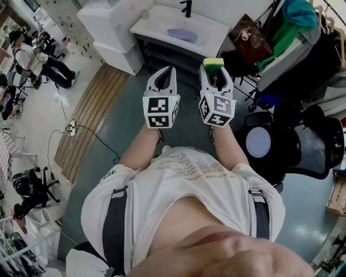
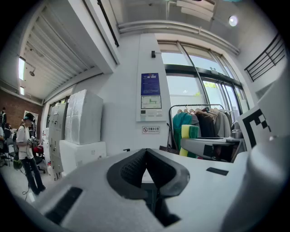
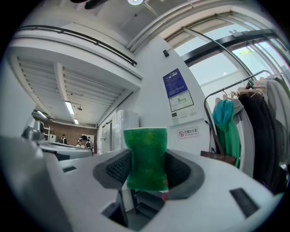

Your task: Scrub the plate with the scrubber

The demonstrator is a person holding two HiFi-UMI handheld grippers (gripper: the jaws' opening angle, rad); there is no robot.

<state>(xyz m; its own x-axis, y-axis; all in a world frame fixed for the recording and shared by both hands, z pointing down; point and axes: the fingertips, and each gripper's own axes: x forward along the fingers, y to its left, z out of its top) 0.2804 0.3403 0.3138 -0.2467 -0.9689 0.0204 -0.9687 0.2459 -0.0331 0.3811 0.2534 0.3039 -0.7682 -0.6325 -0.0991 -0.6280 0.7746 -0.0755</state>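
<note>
A: Right gripper [image 3: 145,165] first. State?
B: Clamped on the scrubber [image 3: 145,156]. The pads are pressed into its two sides and the green abrasive face is turned toward the gripper's camera. In the head view a yellow foam layer is seen on top, poking out at the jaw tips.
A: Left gripper [image 2: 146,156]?
B: Jaws are pressed together, with nothing between the pads. It is held about level, just beside the right gripper but not touching it. The two marker cubes are seen side by side in the head view.
A: Plate?
B: A bluish oval plate [image 1: 183,35] is seen lying on the white washstand [image 1: 157,21], ahead of both grippers and well apart from them — not touched by the scrubber. A black faucet [image 1: 186,7] is mounted behind it.
A: Further out?
B: A white cabinet [image 1: 113,27] is placed left of the washstand. A brown bag [image 1: 248,38] and a clothes rack [image 2: 199,120] hung with green and dark garments are seen to its right. A black office chair [image 1: 319,146] is parked at the person's right. A strip of wooden flooring [image 1: 92,113] is laid at the left, with a power strip [image 1: 71,128] beside it. Other people are seen at the far left — one in a cap [image 2: 27,154] is standing by the lockers.
</note>
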